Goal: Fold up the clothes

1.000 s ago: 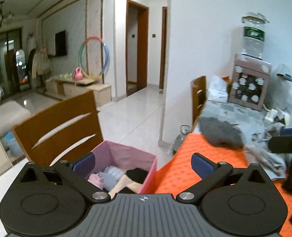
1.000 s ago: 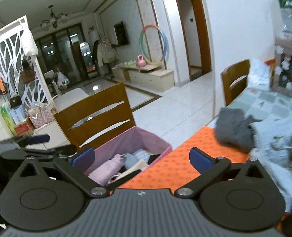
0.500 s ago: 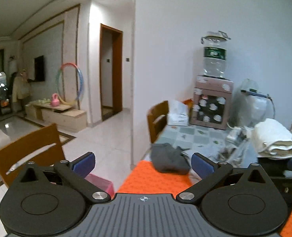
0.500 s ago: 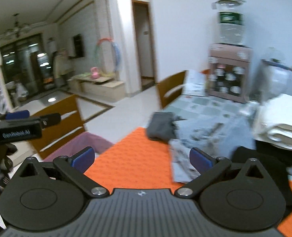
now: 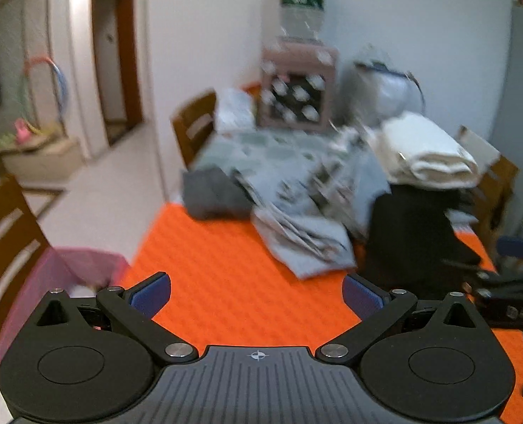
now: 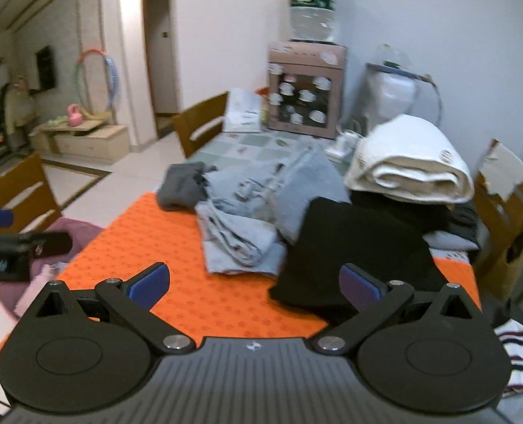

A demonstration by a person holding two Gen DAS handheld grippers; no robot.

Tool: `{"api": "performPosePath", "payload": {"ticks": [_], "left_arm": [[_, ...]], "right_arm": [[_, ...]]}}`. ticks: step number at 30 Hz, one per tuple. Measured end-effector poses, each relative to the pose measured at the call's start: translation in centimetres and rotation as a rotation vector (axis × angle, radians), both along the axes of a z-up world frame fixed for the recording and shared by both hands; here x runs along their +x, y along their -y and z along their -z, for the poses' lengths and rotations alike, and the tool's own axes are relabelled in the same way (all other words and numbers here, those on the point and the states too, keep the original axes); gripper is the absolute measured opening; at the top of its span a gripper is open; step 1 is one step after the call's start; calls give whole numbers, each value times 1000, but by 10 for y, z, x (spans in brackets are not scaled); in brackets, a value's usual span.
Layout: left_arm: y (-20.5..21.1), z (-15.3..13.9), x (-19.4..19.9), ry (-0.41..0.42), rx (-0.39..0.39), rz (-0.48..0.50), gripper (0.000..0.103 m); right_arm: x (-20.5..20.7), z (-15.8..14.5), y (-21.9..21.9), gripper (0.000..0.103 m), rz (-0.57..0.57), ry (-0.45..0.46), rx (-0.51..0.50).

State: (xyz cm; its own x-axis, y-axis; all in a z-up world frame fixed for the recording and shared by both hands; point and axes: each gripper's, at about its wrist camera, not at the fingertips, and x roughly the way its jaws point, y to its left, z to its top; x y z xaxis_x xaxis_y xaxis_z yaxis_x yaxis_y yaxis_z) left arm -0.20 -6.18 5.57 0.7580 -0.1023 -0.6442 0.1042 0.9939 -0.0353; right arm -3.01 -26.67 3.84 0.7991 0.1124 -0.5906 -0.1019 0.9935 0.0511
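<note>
Over the near edge of the orange mat (image 6: pixel 176 247), both grippers hang in the air above the table with their blue-padded fingers spread wide and nothing between them. From the left gripper (image 5: pixel 256 295), the mat stretches ahead bare for a stretch, and beyond it lies the heap of clothes: a crumpled pale blue garment (image 5: pixel 304 243) in the middle, a dark grey piece (image 5: pixel 212 194) bunched at the far left corner of the mat, and a black garment (image 5: pixel 413 233) draped on the right. That view is smeared, so fine detail is hard to make out. The right gripper (image 6: pixel 254 284) sits over the same mat, with the black garment (image 6: pixel 357 247) just ahead of its right finger and the pale blue garment (image 6: pixel 247 219) lying beside it, the two overlapping. The dark grey piece (image 6: pixel 182 187) rests at the far edge, touching the blue one. A rolled cream blanket (image 6: pixel 410 159) sits on top of darker folded things behind the black garment. Farther back on the table stand a cardboard box (image 6: pixel 305 88) printed with cups and a large water bottle (image 6: pixel 311 7) on top of it. A pink bin (image 5: pixel 67 275) holding clothes stands on the floor at the left, next to a wooden chair (image 6: pixel 17 190). A striped garment (image 6: pixel 519 353) shows low at the right edge.
</note>
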Motion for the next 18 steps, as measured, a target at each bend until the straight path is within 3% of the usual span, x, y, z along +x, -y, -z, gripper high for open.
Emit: {"api": "performPosePath", "payload": {"ticks": [9,18], "left_arm": [[11,21,-2,-103,10,8,103],[11,25,-7,-116,16,-14,103]], "right_arm": [[7,20,1,103,24,-65,11],[10,26,-1,103,5,-79,20]]}}
